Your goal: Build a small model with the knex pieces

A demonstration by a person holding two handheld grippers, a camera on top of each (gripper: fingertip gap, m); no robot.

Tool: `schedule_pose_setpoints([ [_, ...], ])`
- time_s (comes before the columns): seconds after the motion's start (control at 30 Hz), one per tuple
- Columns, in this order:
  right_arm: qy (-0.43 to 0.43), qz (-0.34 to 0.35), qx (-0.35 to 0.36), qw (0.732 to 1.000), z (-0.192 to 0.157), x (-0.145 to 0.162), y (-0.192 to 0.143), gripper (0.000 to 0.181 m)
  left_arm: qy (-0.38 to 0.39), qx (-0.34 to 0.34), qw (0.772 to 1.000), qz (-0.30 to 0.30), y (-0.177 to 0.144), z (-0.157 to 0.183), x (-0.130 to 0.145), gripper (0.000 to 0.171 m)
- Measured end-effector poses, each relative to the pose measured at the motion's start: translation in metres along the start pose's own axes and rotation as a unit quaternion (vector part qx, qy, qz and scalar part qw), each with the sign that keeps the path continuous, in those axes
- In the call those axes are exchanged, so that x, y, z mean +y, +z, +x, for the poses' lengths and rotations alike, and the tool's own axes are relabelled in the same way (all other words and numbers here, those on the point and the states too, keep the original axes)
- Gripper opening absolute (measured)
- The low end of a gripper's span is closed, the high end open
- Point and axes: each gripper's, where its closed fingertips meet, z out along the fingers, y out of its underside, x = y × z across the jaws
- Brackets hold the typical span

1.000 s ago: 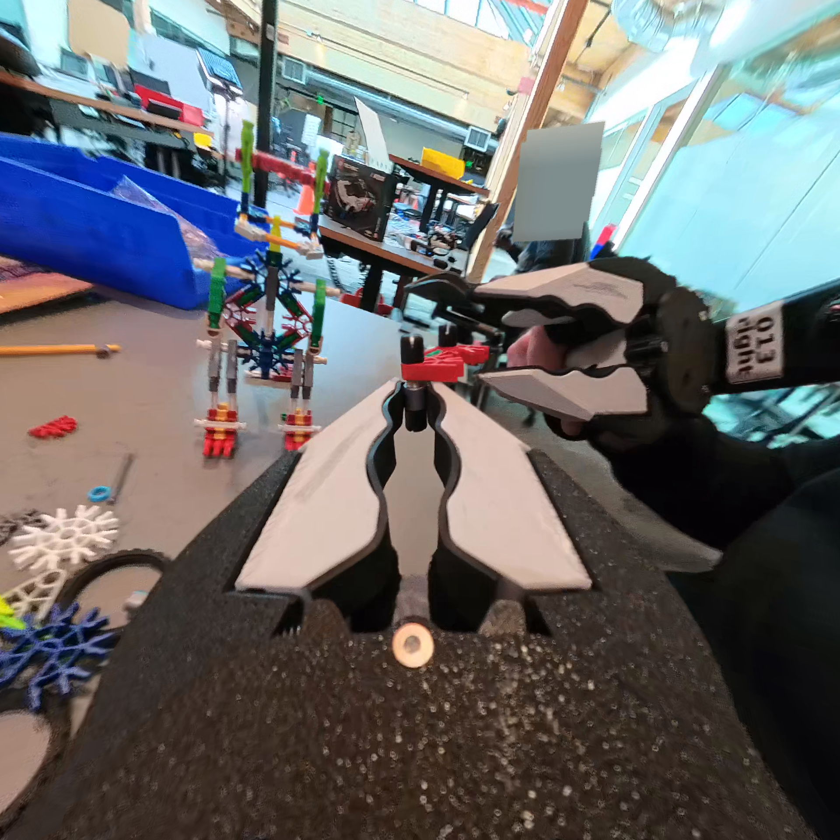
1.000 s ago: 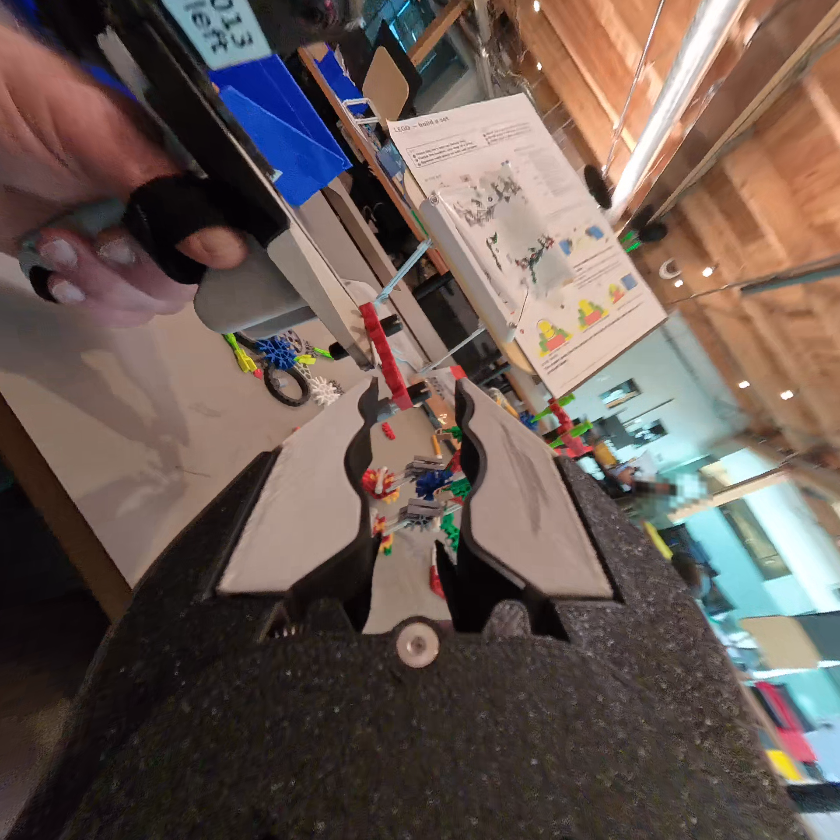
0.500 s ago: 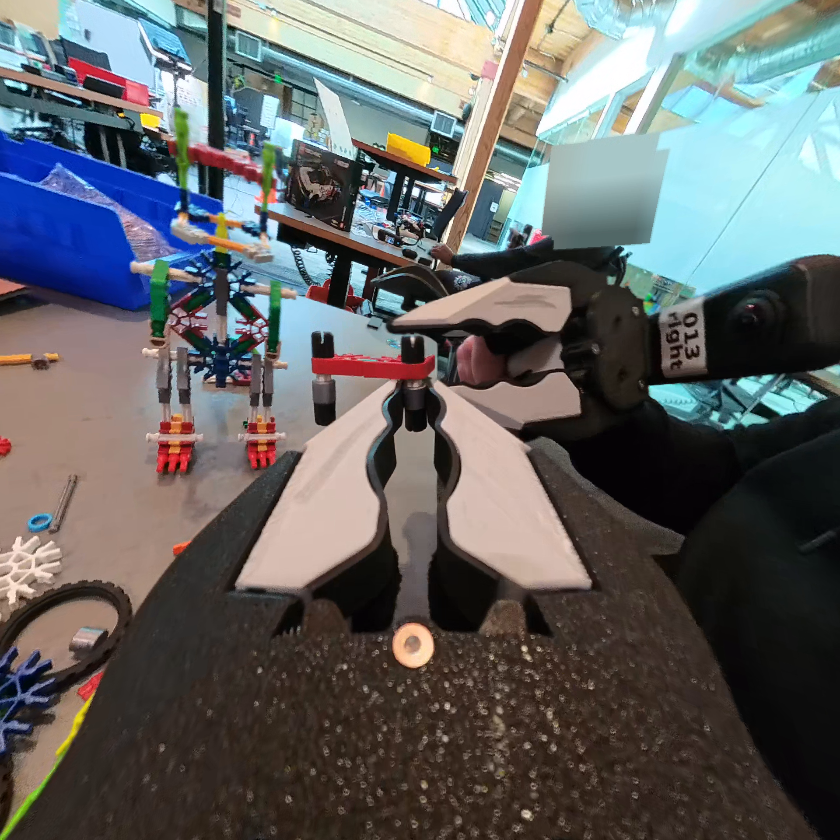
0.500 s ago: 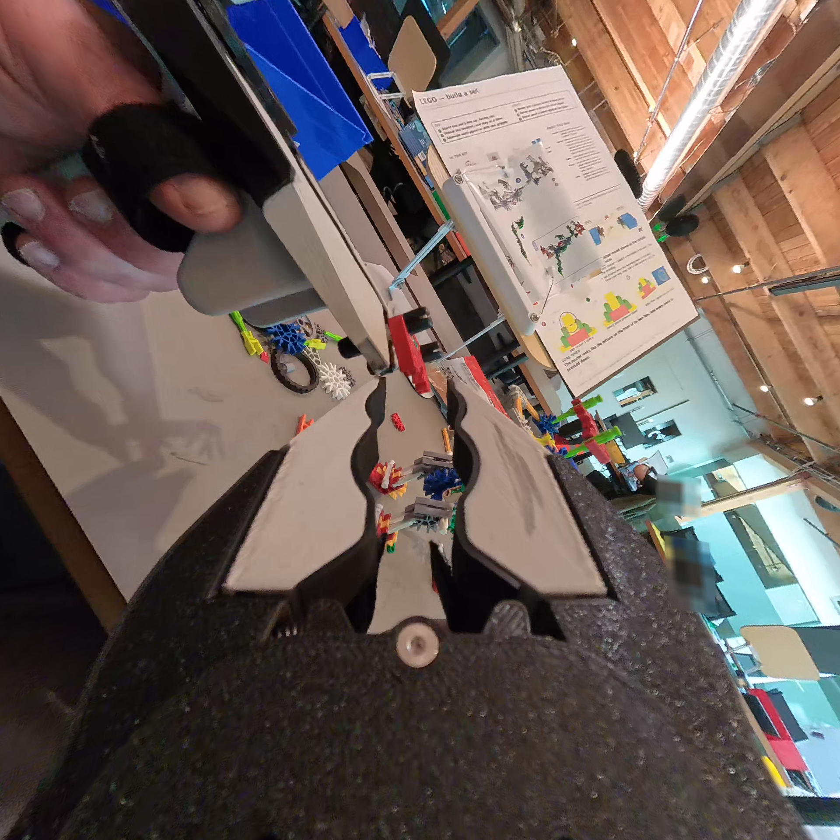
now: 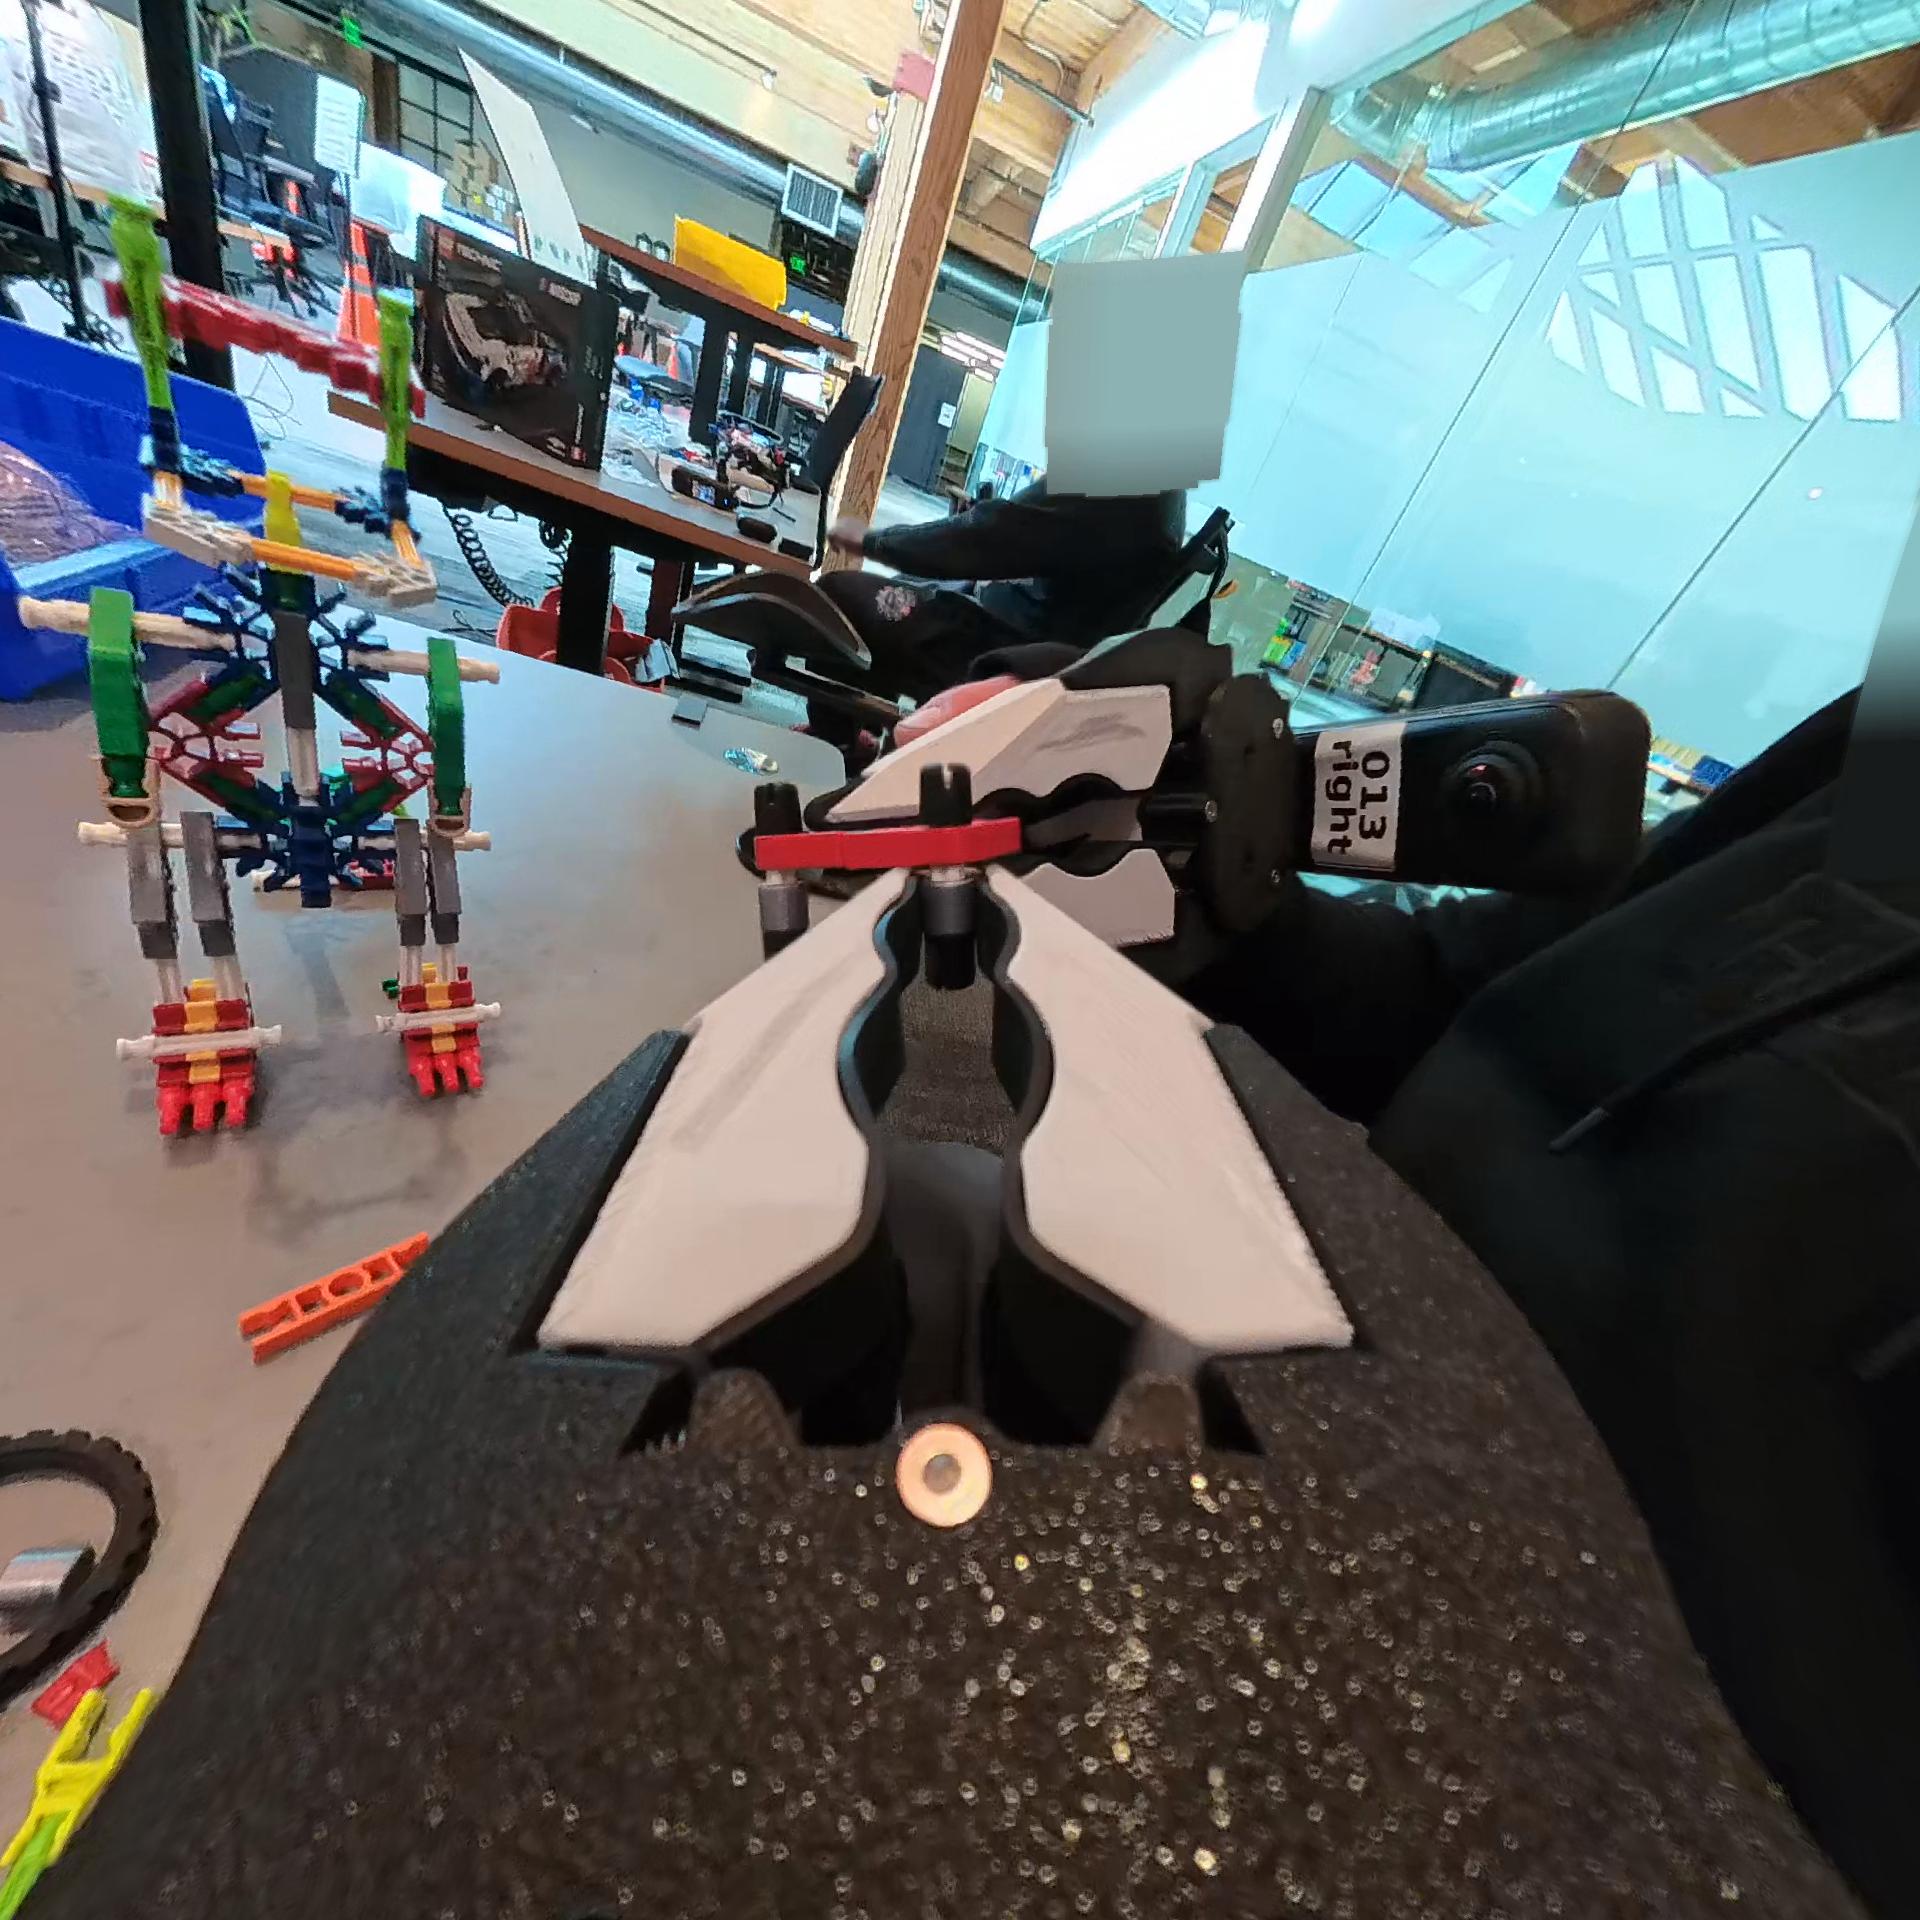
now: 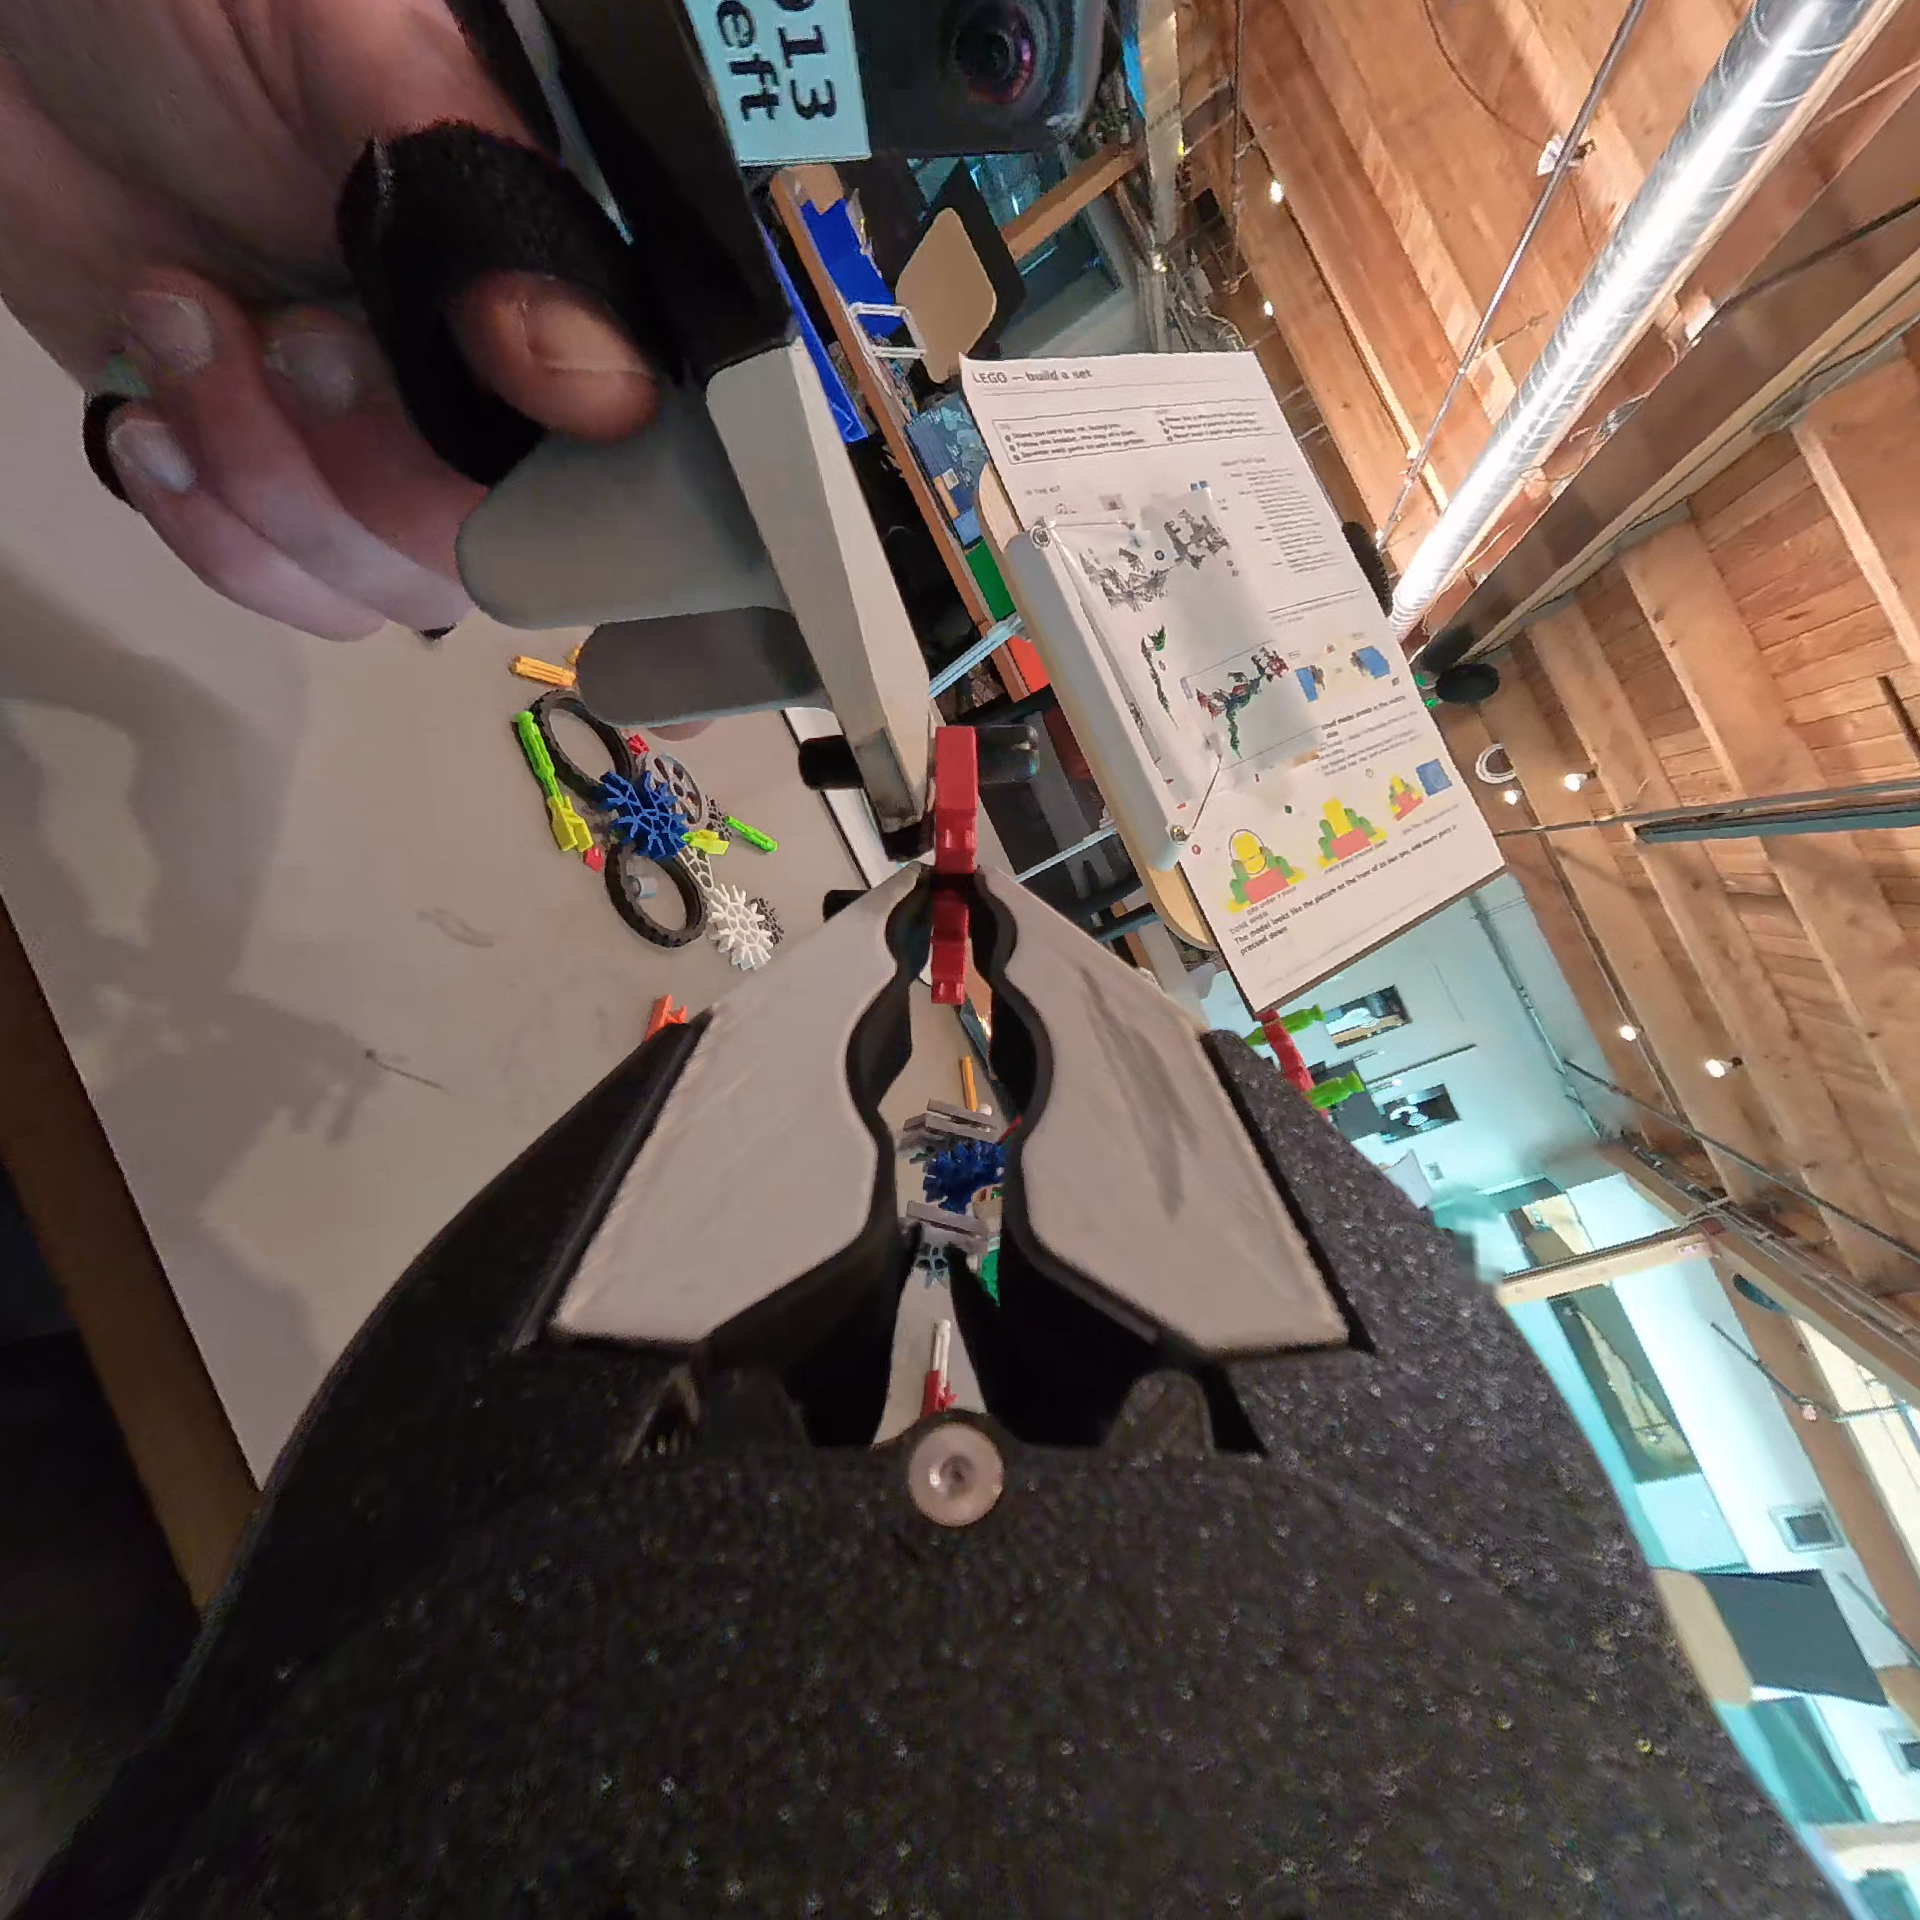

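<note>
Here red bar (image 5: 888, 847) pinched between both tools' tips.

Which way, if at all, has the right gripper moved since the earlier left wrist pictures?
Yes. The right gripper has closed in on the left gripper and now clamps the red connector that it earlier held clear of.

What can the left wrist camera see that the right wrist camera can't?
Only the left wrist view shows the tall toy tower standing upright on the table, a blue bin behind it, and a seated person at another desk.

Only the right wrist view shows the big instruction poster, the wooden ceiling, and the hand holding the left gripper.

Both show the red bar in the air with black pegs in it. The left gripper pinches a peg; the right gripper pinches the bar's end.
</note>
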Motion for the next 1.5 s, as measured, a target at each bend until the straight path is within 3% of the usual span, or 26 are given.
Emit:
schedule_pose_setpoints([
  [0.23,0.142,0.022,0.004,0.99,0.017,0.004,0.0,0.005,0.003,-0.015,0.998,0.059,-0.002,-0.002,-0.023,0.017],
  [0.4,0.278,0.062,-0.012,0.958,0.03,0.006,-0.003,0.005,0.012,-0.033,0.995,0.095,-0.01,-0.006,-0.038,0.024],
  [0.47,0.355,0.083,-0.037,0.93,0.034,0.007,-0.005,0.005,0.015,-0.041,0.994,0.098,-0.012,-0.009,-0.039,0.025],
  [0.67,0.57,0.169,-0.076,0.801,0.058,0.01,-0.013,0.005,0.044,-0.082,0.993,0.077,-0.007,-0.018,-0.033,0.027],
  [0.83,0.626,0.195,-0.134,0.743,0.054,0.007,-0.014,0.005,0.072,-0.097,0.99,0.068,0.003,-0.019,-0.038,0.029],
  [1.03,0.611,0.161,-0.19,0.752,0.039,0.002,-0.01,0.005,0.104,-0.091,0.989,0.052,0.01,-0.017,-0.053,0.025],
  [1.2,0.571,0.13,-0.237,0.775,0.025,-0.006,-0.009,0.005,0.1,-0.034,0.994,-0.019,0.023,-0.01,-0.038,0.018],
  [1.5,0.561,0.106,-0.225,0.789,0.03,-0.003,-0.002,0.008,0.056,-0.031,0.998,0.022,0.019,-0.02,-0.045,0.004],
])
